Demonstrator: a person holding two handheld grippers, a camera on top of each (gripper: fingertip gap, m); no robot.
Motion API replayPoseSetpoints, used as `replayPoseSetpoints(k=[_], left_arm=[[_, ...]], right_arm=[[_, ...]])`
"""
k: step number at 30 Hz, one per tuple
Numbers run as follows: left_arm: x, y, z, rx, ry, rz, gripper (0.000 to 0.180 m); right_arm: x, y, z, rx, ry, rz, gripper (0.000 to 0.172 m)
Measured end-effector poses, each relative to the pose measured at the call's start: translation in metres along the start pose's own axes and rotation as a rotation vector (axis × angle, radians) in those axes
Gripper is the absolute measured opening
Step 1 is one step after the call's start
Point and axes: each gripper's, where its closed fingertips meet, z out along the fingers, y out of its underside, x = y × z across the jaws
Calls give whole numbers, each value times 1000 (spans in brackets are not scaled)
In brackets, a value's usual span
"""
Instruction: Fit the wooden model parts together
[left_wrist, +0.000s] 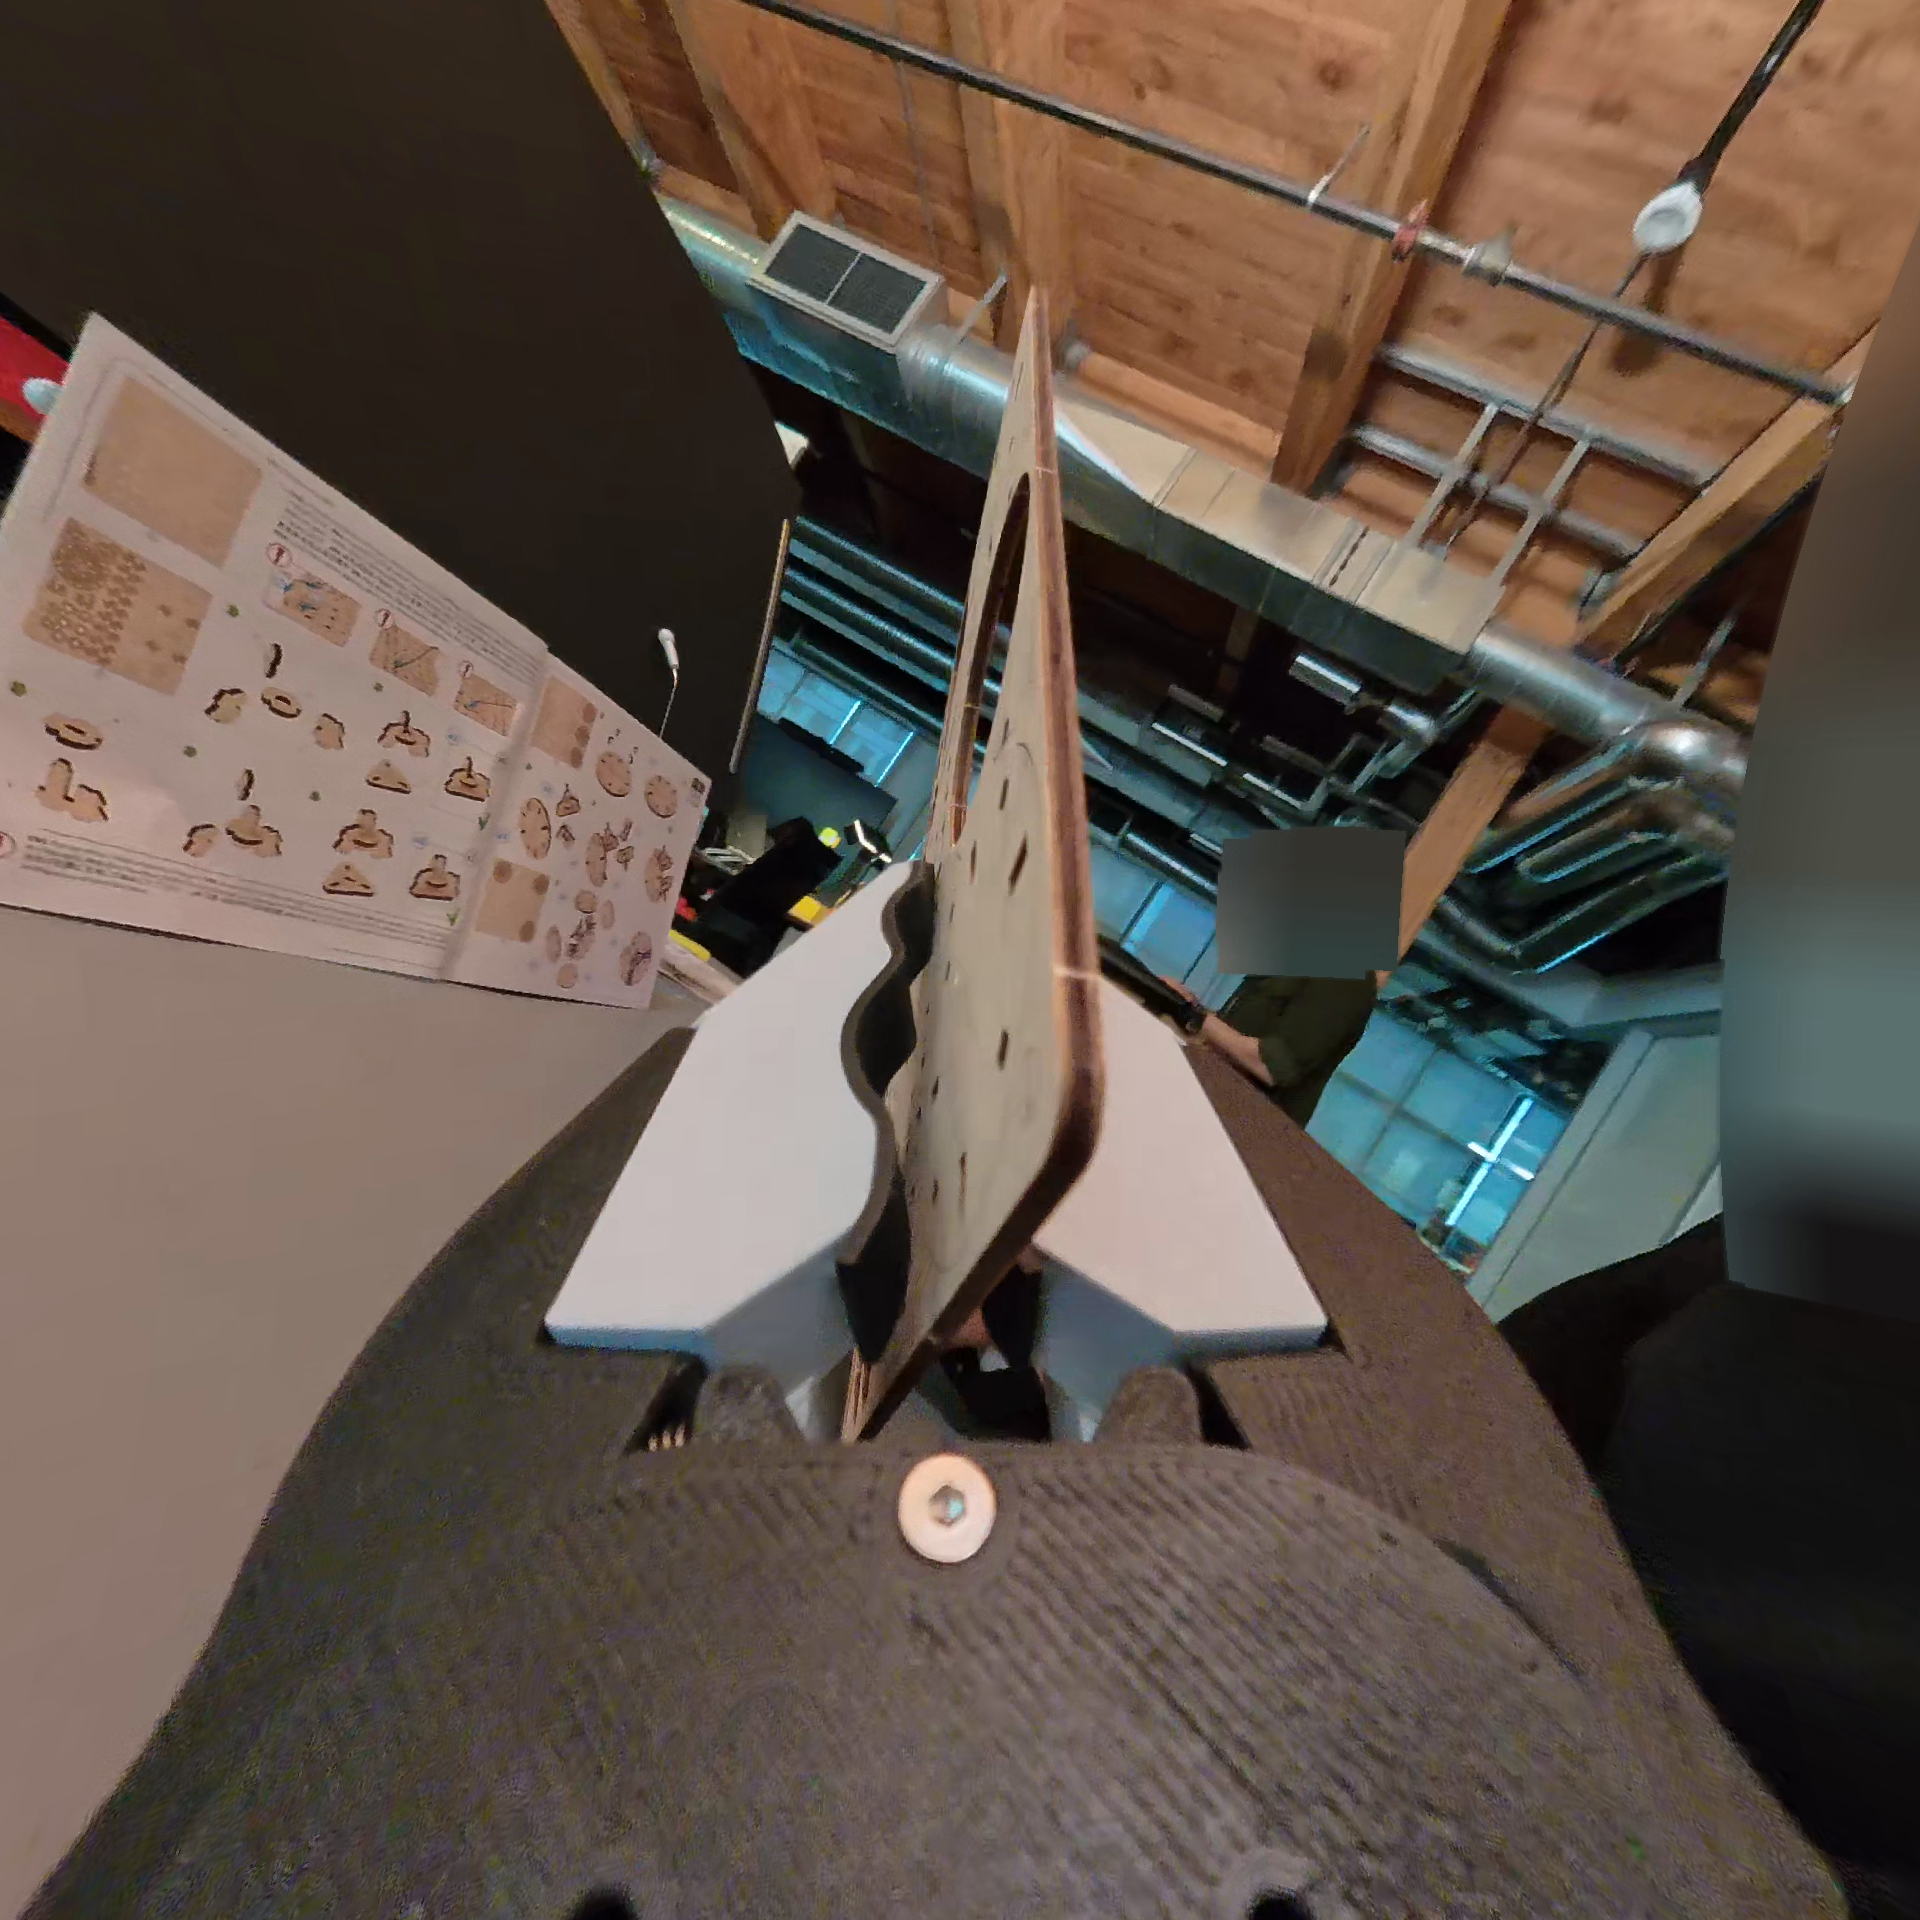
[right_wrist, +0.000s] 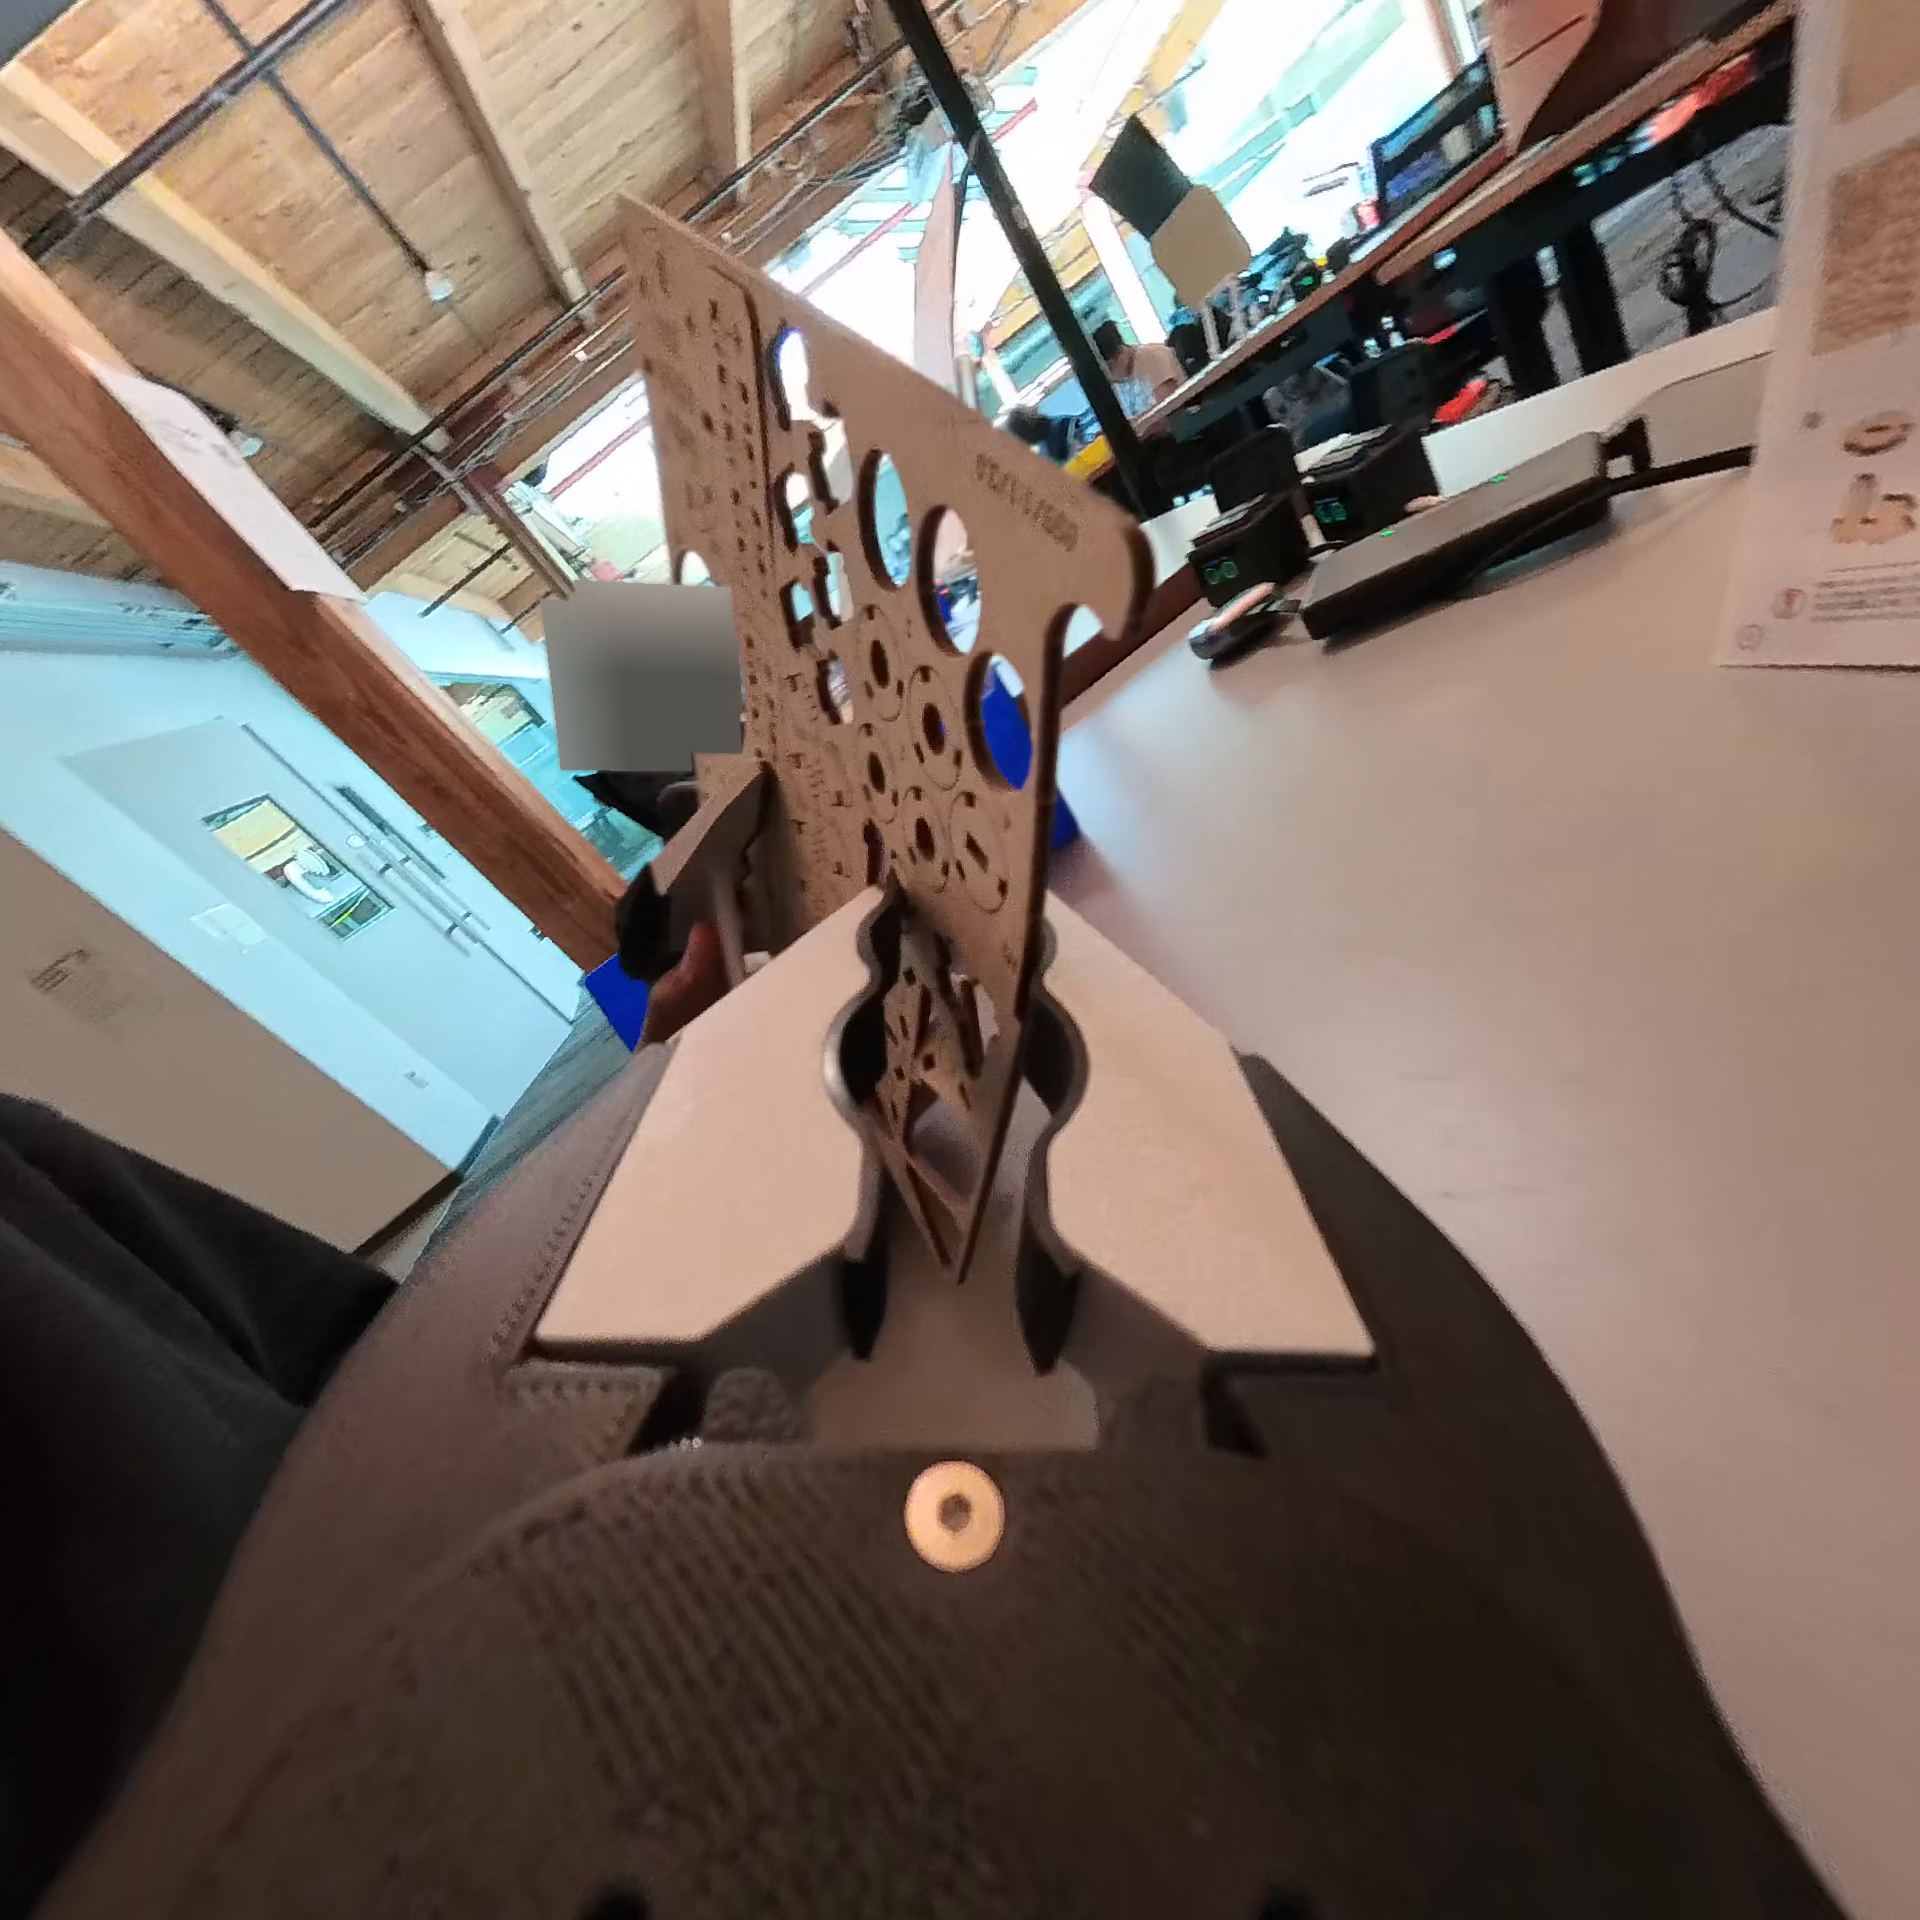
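No writing sharp enough to read off. Left wrist view, left of frame: white fold-out instruction sheet (left_wrist: 312, 727) w/ pics of wooden parts, lines of small print, red round signs, green ticks; print too small. Right wrist view, centre: pale laser-cut wooden sheet (right_wrist: 1039, 540) w/ short engraved row of chars nr its upper-right edge, blurred, plus tiny marks by the cut-outs. Far right edge: white printed page (right_wrist: 1829, 416), small print + red round sign, unreadable. Lower left: white paper notice (right_wrist: 223, 920) on wall, too small.

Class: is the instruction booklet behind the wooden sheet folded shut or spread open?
Spread open: the booklet shows adjoining pages either side of a centre crease.
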Motion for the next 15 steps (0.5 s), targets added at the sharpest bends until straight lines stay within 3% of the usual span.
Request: replayPoseSetpoints(k=[15], left_arm=[[-7,-7,-7,27,2,-67,4]], right_arm=[[-5,-3,3,16,8,-76,17]])
